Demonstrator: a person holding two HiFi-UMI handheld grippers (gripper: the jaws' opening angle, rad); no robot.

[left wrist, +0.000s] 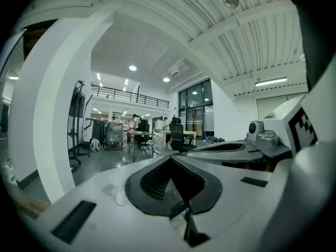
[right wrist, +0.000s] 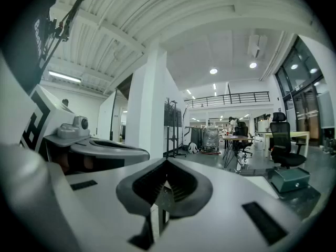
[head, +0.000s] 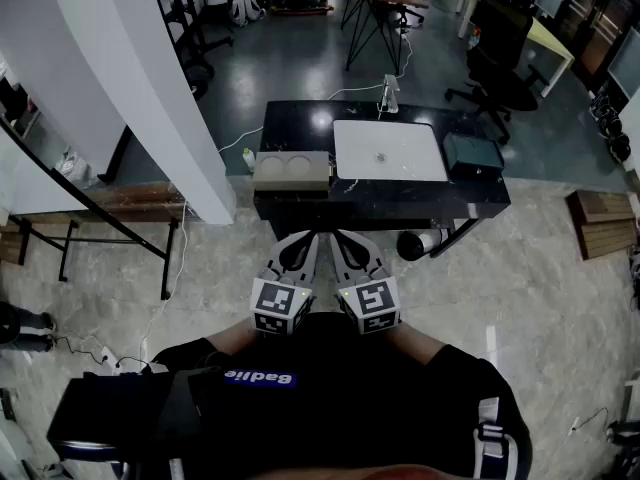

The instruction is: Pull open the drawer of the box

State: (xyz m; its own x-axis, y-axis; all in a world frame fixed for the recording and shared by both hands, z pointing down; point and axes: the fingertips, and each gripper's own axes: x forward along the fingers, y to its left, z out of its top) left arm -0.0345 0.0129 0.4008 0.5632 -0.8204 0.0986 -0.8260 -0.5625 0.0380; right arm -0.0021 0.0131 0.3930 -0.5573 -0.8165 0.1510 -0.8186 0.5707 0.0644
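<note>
Task not begun: left gripper [head: 306, 244] and right gripper [head: 340, 244], both jaws pressed together on nothing, sit side by side at the chest, well apart from the dark green box [head: 474, 154] on the black table [head: 300, 204], drawer apparently unopened.

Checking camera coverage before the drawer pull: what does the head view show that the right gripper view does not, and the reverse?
Only the head view: the beige box at the picture-left end of the black table, and that the left gripper and right gripper are held side by side near the person's body, short of the table. Only the right gripper view: its own jaws, closed together with nothing between them. Both: the dark green box on the table's other end, and the white pillar.
</note>
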